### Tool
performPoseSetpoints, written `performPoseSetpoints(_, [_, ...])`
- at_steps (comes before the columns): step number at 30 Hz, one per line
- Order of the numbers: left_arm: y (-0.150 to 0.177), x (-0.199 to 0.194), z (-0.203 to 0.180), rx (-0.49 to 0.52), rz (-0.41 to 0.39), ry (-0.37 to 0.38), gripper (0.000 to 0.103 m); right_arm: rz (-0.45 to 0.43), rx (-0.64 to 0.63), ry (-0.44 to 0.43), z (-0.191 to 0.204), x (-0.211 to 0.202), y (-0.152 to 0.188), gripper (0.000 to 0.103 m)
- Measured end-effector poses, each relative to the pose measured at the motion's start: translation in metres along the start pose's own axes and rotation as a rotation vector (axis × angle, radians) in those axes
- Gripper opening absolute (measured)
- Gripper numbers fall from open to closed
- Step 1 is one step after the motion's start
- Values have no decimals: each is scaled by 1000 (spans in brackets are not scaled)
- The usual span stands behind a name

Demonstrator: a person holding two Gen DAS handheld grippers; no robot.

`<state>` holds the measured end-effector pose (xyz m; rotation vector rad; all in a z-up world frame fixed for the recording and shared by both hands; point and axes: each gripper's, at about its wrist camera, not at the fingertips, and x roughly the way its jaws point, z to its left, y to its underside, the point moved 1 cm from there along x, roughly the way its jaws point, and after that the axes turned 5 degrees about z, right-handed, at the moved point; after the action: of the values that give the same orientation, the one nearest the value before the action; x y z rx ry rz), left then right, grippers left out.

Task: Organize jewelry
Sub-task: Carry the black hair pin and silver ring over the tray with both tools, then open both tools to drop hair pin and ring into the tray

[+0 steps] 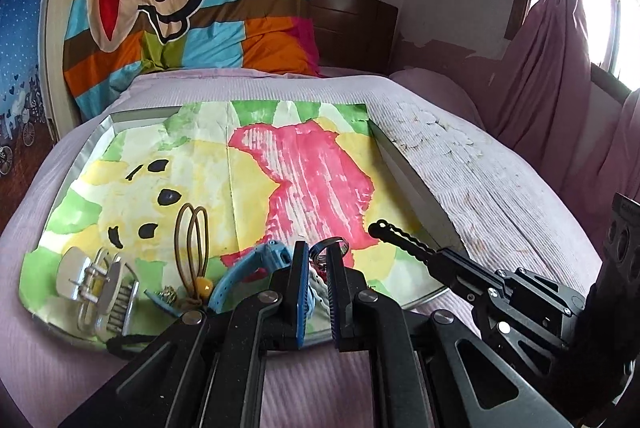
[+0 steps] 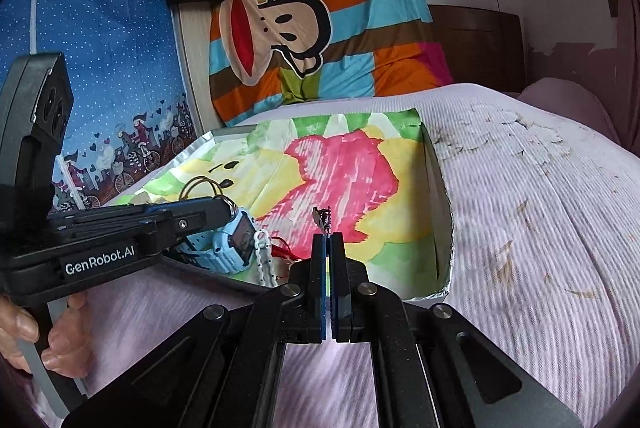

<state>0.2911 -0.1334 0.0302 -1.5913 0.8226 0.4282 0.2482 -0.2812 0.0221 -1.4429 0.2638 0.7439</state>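
One blue watch (image 1: 256, 268), one ring (image 1: 332, 246), one hair tie (image 1: 194, 244), one clip (image 1: 98, 282) — two grippers (image 1: 318, 260) (image 2: 328, 228)

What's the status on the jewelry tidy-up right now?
Left hand-held gripper shut on ring. Right hand-held gripper shut on small dark piece. Watch, hair ties, clip on tray. Nothing blocking.

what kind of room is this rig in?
Most likely a bedroom at home: the tray sits on a bed with a lilac cover, a wooden headboard stands behind, and a pink curtain hangs by the window.
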Motion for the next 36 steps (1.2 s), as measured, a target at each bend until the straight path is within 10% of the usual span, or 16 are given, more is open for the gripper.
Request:
performPoseSetpoints(13, [-10,32,-20,62,156,-38,9,100,79,-35,-13,29,7,2])
performPoseSetpoints(26, [3,2,-8,13,23,-29,12,12,124,-28,-22,5,14,4])
performPoseSetpoints(29, [5,-8,-6,0,-14,-46,34,-3,125,-21,-22,-2,14,15])
performPoseSetpoints(36, [13,-33,3,-22,-89,-62,46,-66,114,-6,-14,-25,18,35])
